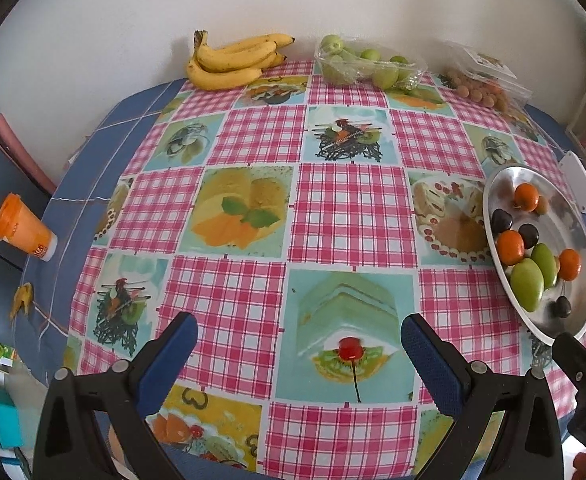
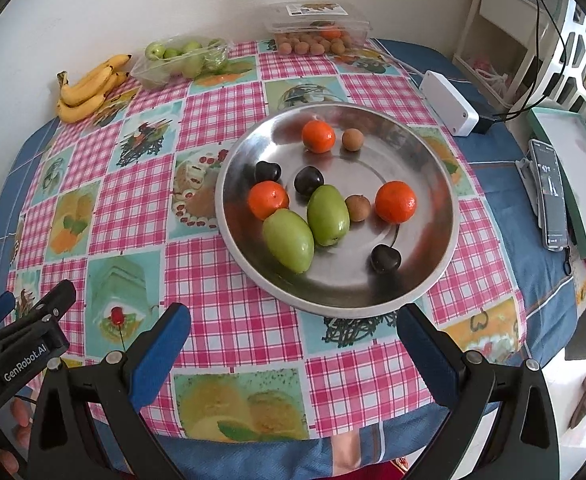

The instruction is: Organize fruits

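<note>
A round metal plate (image 2: pixel 433 200) holds three orange tangerines (image 2: pixel 395 201), two green oval fruits (image 2: pixel 327 215), three dark cherries (image 2: pixel 385 258) and two small brown longans (image 2: pixel 357 208). In the left wrist view the plate (image 1: pixel 573 216) lies at the right. My right gripper (image 2: pixel 295 330) is open just in front of the plate, empty. My left gripper (image 1: pixel 299 334) is open over the tablecloth, empty. A banana bunch (image 1: pixel 233 60), a bag of green fruits (image 1: pixel 365 65) and a clear box of longans (image 1: pixel 481 88) line the far edge.
A checked picture tablecloth (image 1: pixel 253 220) covers the round table. A white box (image 2: pixel 447 102) and a phone on a stand (image 2: pixel 549 200) are at the right. An orange cup (image 1: pixel 23 228) lies at the left edge, beside a banana peel (image 1: pixel 23 298).
</note>
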